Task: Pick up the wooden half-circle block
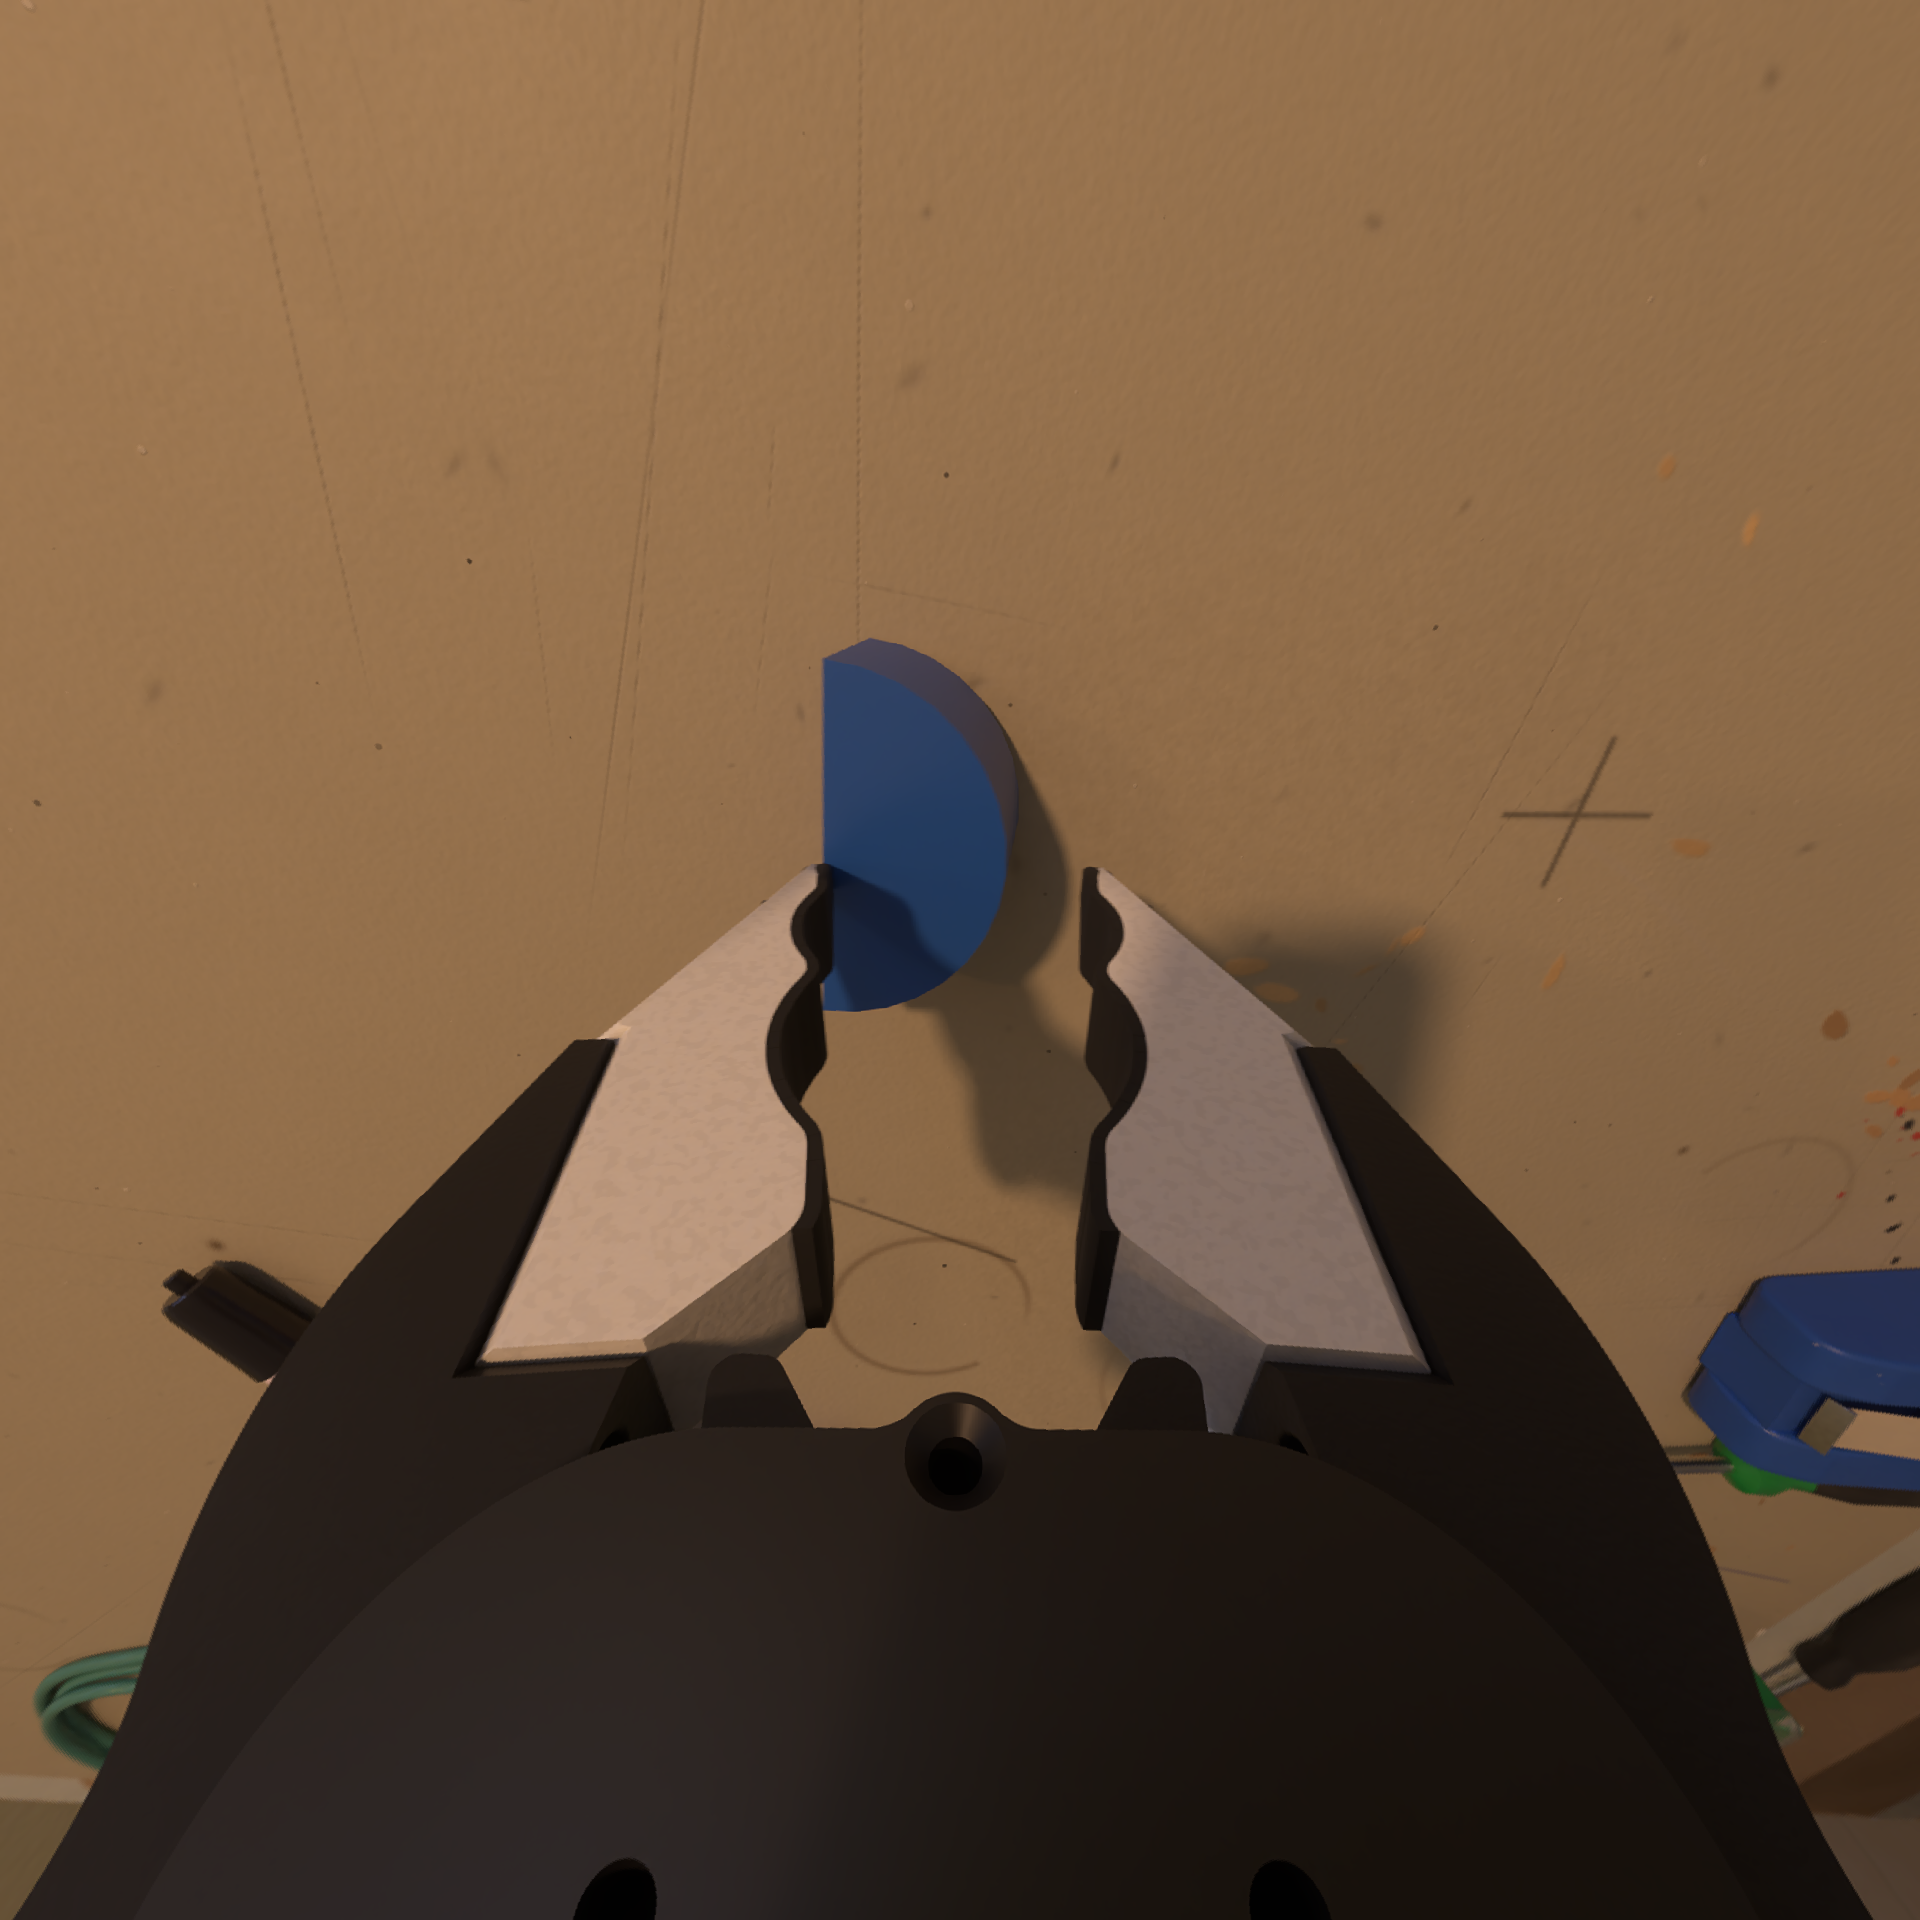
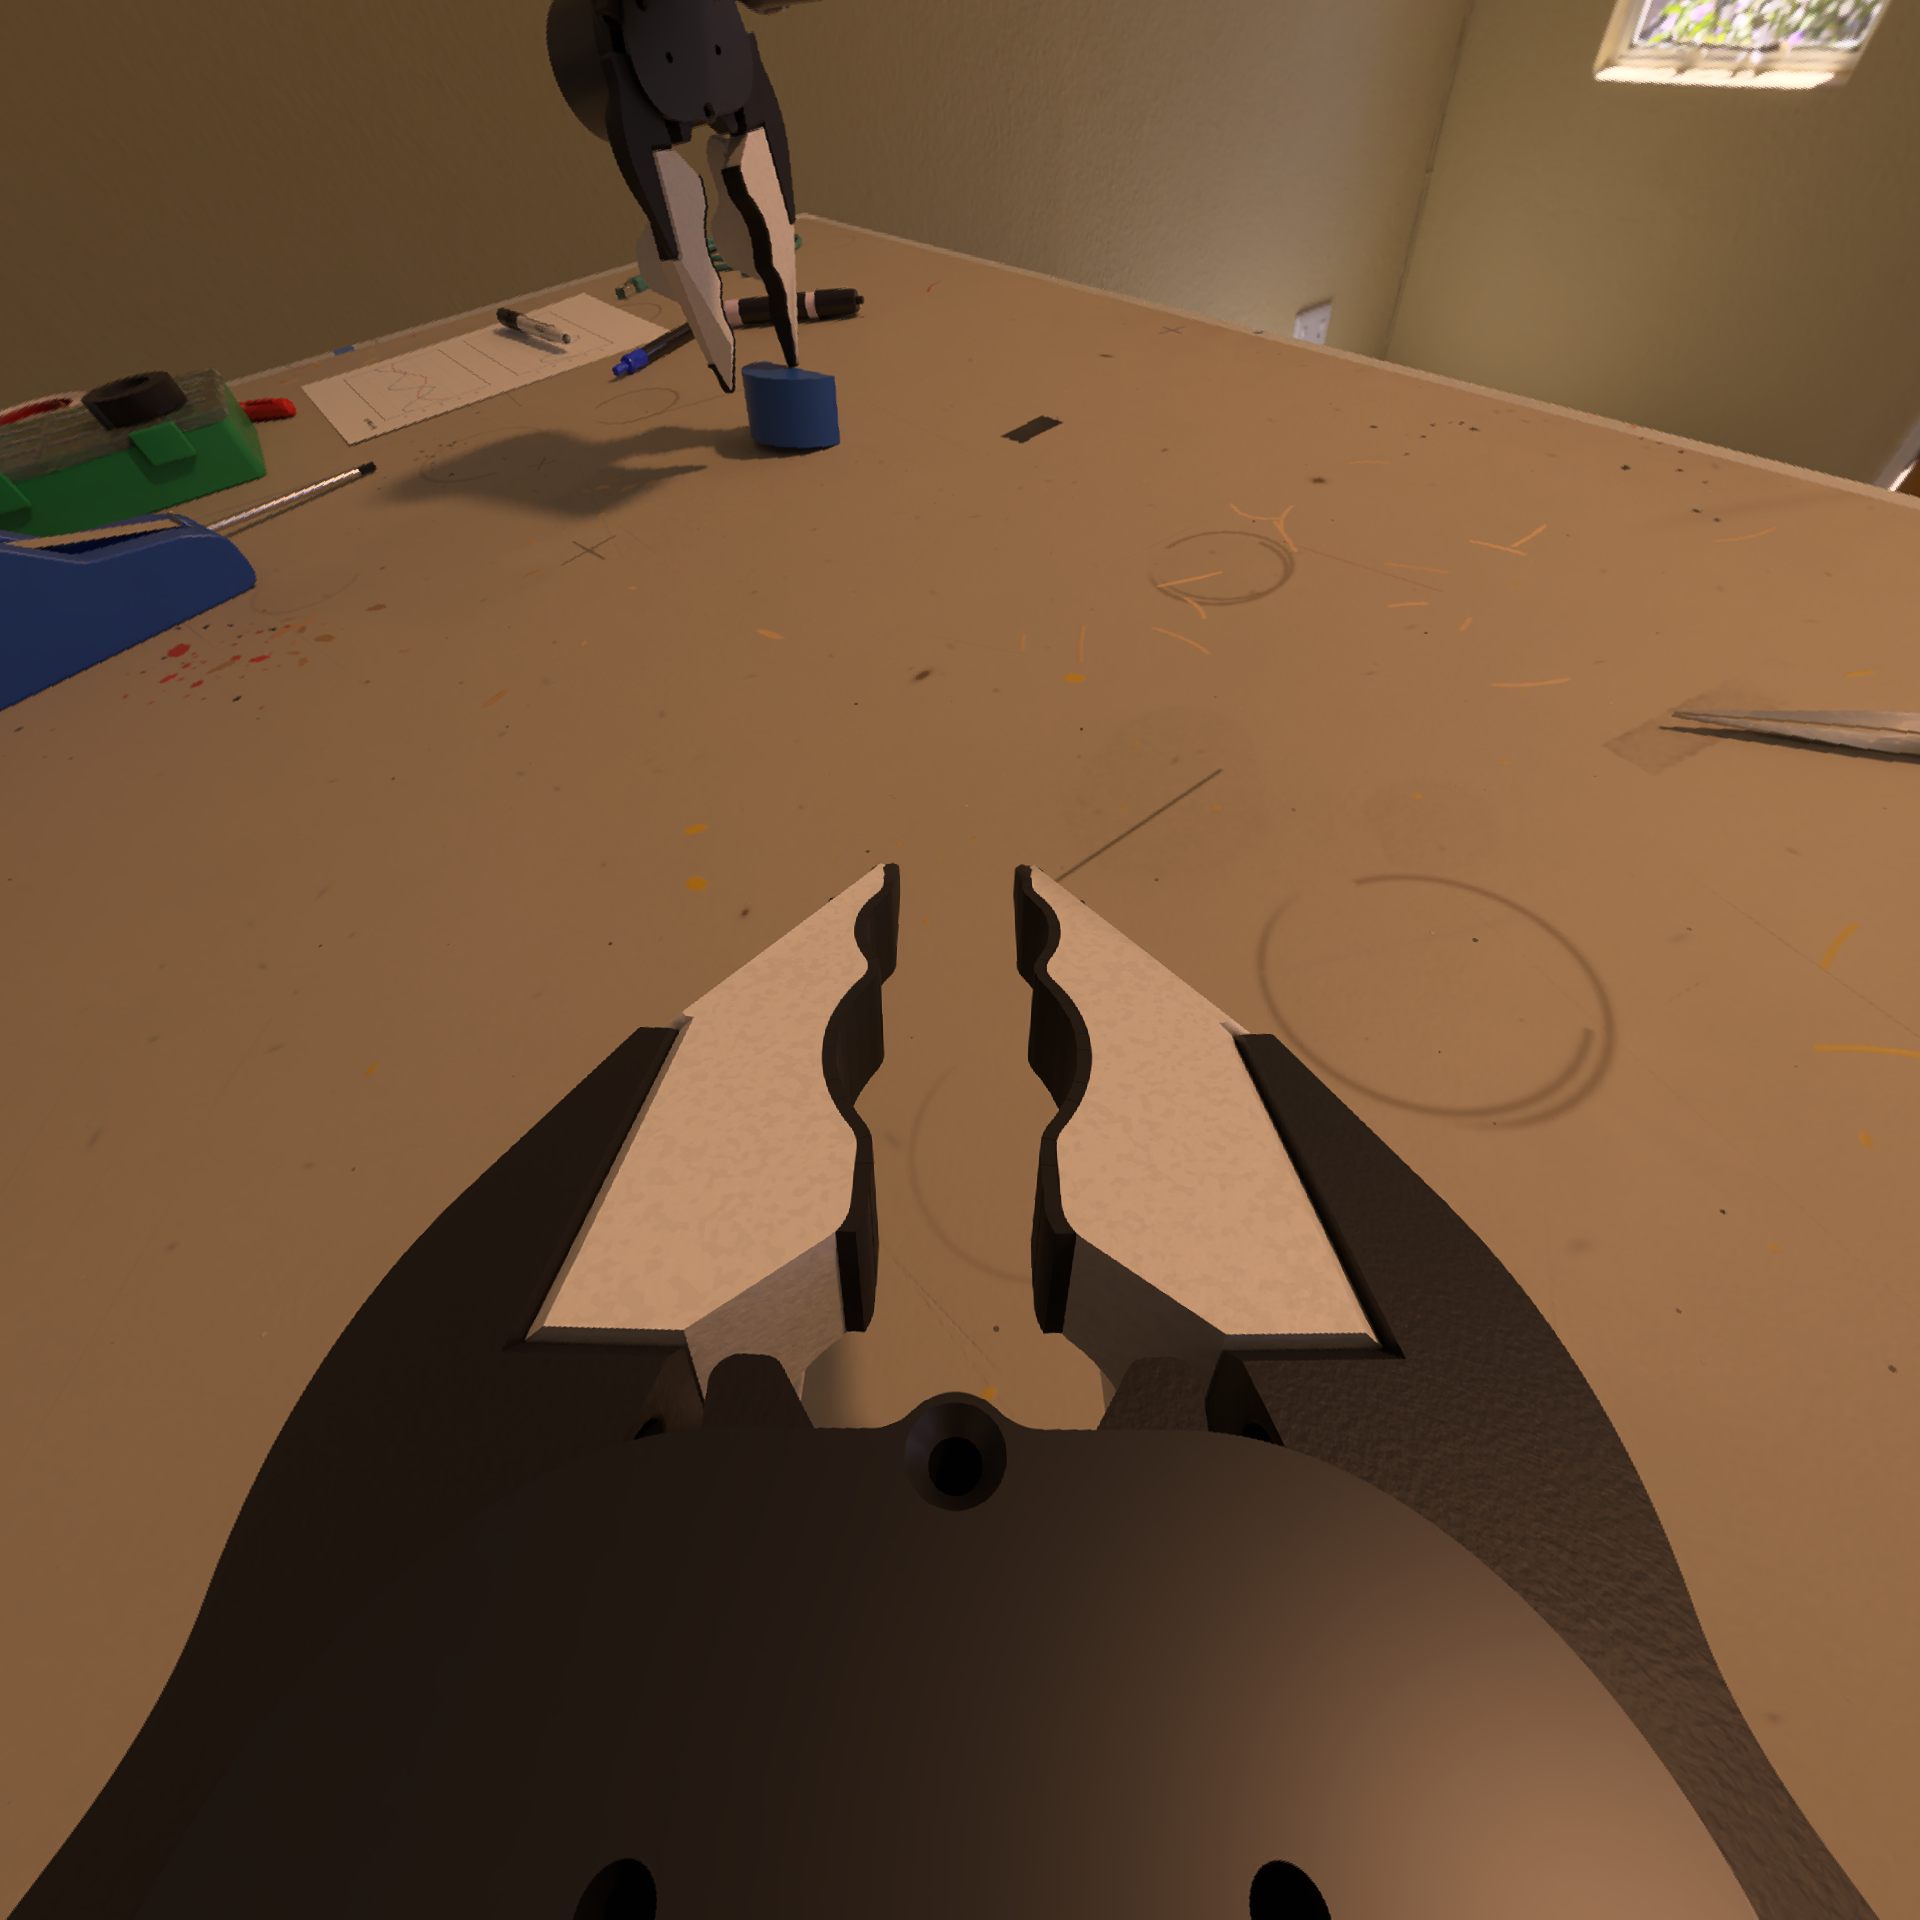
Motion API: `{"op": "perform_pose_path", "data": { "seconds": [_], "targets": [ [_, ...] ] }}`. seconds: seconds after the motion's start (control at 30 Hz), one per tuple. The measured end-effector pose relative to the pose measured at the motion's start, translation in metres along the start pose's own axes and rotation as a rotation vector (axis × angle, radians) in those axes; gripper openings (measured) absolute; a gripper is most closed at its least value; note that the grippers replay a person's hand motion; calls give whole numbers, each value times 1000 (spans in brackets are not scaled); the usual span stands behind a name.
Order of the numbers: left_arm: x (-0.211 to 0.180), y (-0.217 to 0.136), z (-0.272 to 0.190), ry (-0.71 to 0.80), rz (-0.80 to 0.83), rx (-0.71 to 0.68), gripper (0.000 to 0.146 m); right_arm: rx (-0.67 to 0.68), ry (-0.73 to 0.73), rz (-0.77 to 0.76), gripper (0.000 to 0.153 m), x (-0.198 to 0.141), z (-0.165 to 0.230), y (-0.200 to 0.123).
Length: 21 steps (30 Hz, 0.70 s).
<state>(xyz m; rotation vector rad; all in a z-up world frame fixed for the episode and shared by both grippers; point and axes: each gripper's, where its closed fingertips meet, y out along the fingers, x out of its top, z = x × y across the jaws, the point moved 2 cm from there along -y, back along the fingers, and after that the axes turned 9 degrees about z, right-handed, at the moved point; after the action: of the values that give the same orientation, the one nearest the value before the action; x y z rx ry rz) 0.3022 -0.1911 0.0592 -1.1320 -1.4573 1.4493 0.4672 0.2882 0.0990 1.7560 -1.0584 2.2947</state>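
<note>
Approach step: my left gripper [image 1: 956, 883], jaws apart, straddled the blue half-circle block [image 1: 909, 821].
Block offset toward 9 o'clock; I judged descent and closing next. Right gripper [image 2: 956, 878] idle, parted.

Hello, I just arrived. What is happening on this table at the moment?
The left gripper is directly above a blue half-circle block on the brown table. Its jaws are open, one fingertip at the block's flat side and the other beyond the curved side; the block is not gripped and sits on the table. The right gripper hovers over a bare part of the table, farther away, jaws slightly apart and holding nothing. Pens, a sheet of paper and a blue tape dispenser lie at the edge.
</note>
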Motion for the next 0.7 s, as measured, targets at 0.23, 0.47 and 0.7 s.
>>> {"op": "perform_pose_path", "data": {
  "seconds": [0.23, 0.47, 0.7],
  "targets": [
    [0, 17, 0, 40, 77, 23, 65, 9, 0, 18, 22, -3, 2, 2],
    [-1, 21, 1, 57, 86, 46, 41, 12, 1, 28, 22, -4, 2, 4],
    [-4, 12, 9, 12, 30, 47, 41, 11, -1, 34, 22, -4, 2, 5]
  ]
}}
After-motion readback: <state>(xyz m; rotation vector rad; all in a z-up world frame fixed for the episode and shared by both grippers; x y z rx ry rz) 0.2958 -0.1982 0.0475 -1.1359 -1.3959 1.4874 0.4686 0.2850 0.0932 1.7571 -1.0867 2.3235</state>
